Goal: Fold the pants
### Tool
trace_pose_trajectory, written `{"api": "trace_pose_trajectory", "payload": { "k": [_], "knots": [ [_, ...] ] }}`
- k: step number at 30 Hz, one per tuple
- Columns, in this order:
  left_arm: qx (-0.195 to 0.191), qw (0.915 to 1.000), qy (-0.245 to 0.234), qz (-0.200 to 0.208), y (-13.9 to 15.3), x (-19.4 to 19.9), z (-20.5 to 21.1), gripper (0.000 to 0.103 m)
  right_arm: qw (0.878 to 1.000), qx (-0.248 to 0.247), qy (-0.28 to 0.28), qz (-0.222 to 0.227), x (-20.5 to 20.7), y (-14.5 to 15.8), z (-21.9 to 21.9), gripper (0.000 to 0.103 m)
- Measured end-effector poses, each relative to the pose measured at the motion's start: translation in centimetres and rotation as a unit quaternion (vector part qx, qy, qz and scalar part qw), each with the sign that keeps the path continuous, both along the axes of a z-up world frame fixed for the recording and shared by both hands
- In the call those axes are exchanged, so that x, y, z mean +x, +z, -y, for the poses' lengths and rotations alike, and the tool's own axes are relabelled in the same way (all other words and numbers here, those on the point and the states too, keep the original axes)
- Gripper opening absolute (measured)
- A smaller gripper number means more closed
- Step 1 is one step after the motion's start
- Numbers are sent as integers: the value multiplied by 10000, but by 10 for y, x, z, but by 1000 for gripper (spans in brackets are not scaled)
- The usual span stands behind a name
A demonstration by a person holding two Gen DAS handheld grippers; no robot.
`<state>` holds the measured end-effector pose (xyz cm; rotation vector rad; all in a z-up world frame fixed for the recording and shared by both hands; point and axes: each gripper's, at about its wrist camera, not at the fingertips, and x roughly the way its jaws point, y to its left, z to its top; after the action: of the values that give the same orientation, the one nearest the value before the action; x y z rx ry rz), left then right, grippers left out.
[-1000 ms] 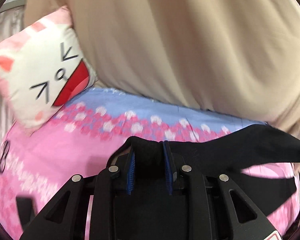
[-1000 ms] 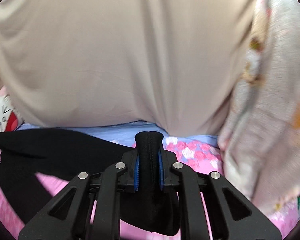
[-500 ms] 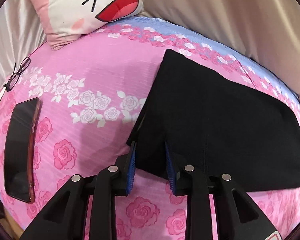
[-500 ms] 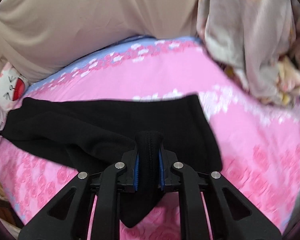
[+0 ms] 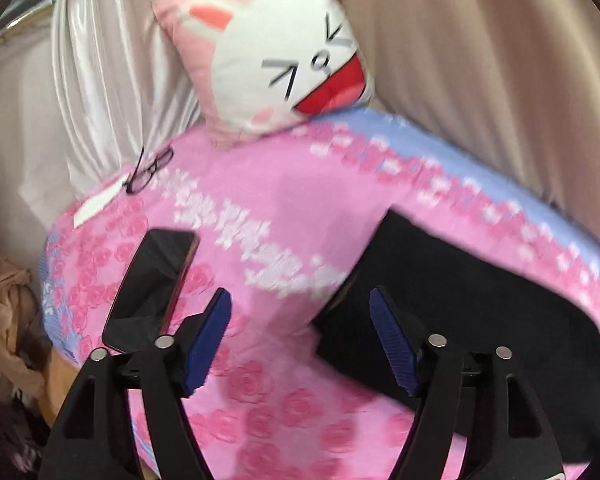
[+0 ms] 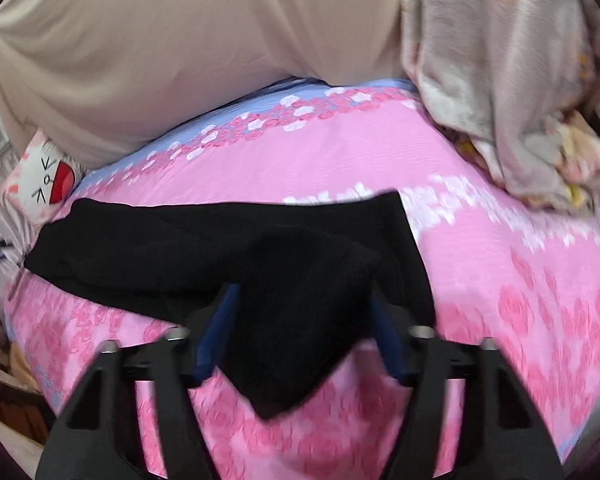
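Observation:
The black pants (image 5: 460, 300) lie folded flat on the pink rose-print bedsheet (image 5: 280, 208). My left gripper (image 5: 299, 292) hovers just left of their near corner. Its jaws are opening wide, with only the sheet between the blue pads. In the right wrist view the pants (image 6: 220, 240) stretch leftward across the bed. A loose hump and a pointed corner of the cloth sit between the fingers of my right gripper (image 6: 304, 289). Those jaws are opening too, and their pads stand clear of the cloth.
A cat-face pillow (image 5: 276, 60) leans on the beige curtain (image 5: 480, 60) at the back. A dark phone (image 5: 152, 280), glasses (image 5: 148, 168) and a paper slip (image 5: 96, 204) lie near the bed's left edge. A grey floral bundle (image 6: 500, 80) is heaped at the back right.
Both grippers were shut on the pants and came down to the bed with them. Both have now opened and let go, and the left one has swung left off the cloth.

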<state>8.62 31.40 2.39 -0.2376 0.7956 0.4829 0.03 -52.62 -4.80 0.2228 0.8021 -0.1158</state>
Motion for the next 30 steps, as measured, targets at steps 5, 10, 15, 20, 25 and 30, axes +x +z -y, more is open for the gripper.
{"api": "trace_pose_trajectory", "payload": {
  "k": [5,10,15,20,25,30],
  "knots": [
    [166,9985,-203,-481,-6,36,53,83,9767,-1344,426,1620,-8,104,-39,13],
    [291,9898,-449,-1321,-64,31,76,83,9678,-2452,-93,561,-76,48,-27,77],
    [70,9859,-259,-1649,-97,32,74,83,9829,-1082,-1455,330,-143,14,20,67],
    [260,9870,-181,-1575,-93,44,93,83,9825,1001,-1422,670,-118,27,29,67],
    [291,9872,-243,-1547,-96,46,106,83,9701,2084,-1242,-122,-33,1,42,57],
    [110,9880,-208,-1524,-98,47,103,84,9925,846,-607,635,-6,68,11,4]
  ]
}}
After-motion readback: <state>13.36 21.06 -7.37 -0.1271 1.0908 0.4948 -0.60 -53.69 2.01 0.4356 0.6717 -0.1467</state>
